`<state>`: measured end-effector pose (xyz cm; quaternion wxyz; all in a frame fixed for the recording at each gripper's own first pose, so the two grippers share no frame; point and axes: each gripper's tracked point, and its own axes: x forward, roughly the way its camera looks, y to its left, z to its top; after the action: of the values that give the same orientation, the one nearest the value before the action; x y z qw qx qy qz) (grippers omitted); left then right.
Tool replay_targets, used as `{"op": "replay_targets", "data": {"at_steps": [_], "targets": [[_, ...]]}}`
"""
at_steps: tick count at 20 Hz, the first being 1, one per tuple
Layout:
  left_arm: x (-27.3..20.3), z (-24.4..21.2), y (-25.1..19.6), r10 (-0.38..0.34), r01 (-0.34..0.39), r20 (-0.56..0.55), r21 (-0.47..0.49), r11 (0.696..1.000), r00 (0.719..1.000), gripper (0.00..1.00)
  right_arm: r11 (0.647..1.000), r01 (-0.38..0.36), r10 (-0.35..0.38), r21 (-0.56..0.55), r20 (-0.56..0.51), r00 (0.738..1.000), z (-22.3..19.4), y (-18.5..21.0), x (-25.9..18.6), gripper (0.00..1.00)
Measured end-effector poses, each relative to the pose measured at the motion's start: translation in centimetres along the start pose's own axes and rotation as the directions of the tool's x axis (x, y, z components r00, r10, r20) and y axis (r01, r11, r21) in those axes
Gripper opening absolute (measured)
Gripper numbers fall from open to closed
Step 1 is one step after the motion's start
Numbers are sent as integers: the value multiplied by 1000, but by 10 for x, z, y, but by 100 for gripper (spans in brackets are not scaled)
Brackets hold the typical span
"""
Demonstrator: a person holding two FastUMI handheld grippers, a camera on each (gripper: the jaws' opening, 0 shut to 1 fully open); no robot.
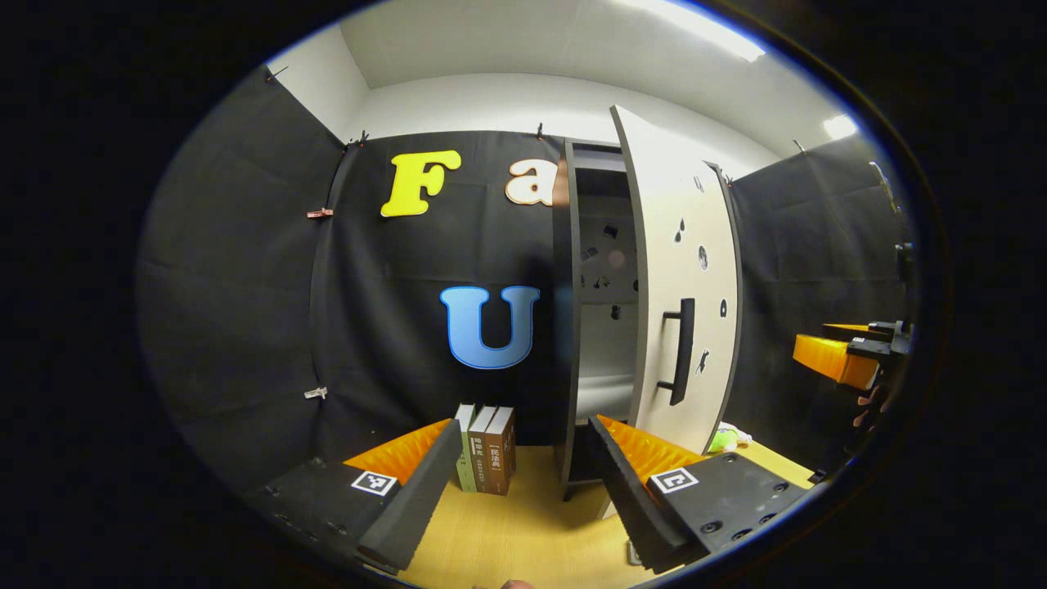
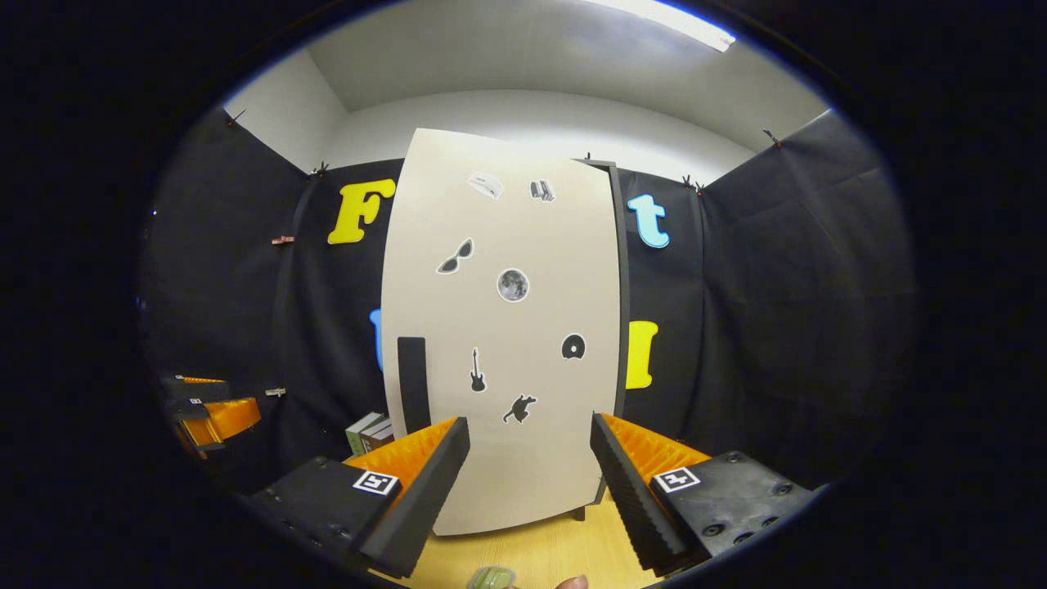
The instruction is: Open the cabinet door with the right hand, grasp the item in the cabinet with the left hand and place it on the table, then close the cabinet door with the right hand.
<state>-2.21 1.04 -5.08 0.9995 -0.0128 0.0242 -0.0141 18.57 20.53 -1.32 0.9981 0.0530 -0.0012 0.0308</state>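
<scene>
I see the cabinet door (image 1: 683,286) swung open; left hand-held gripper (image 1: 523,483) and right hand-held gripper (image 2: 530,483) both spread wide, holding nothing.

Black cloth (image 1: 245,270) drapes the booth's walls behind the wooden table (image 1: 523,532), clipped along its top edge below a white upper wall (image 2: 523,114) and white ceiling (image 1: 523,41), where a bright strip light (image 1: 703,24) glows above the table's right side.

Cream cabinet door (image 2: 507,327) – black stickers, black handle (image 2: 413,383).
</scene>
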Motion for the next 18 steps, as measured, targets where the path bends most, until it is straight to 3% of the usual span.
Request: {"op": "replay_targets", "data": {"at_steps": [8, 18], "targets": [[4, 3, -9, -8, 7, 6, 15, 1000, 1000, 96, 998, 56, -55, -22, 15, 998, 5, -21, -6, 97], [1, 4, -10, -7, 7, 5, 20, 1000, 1000, 96, 998, 39, -38, -53, 14, 999, 5, -17, -8, 97]]}}
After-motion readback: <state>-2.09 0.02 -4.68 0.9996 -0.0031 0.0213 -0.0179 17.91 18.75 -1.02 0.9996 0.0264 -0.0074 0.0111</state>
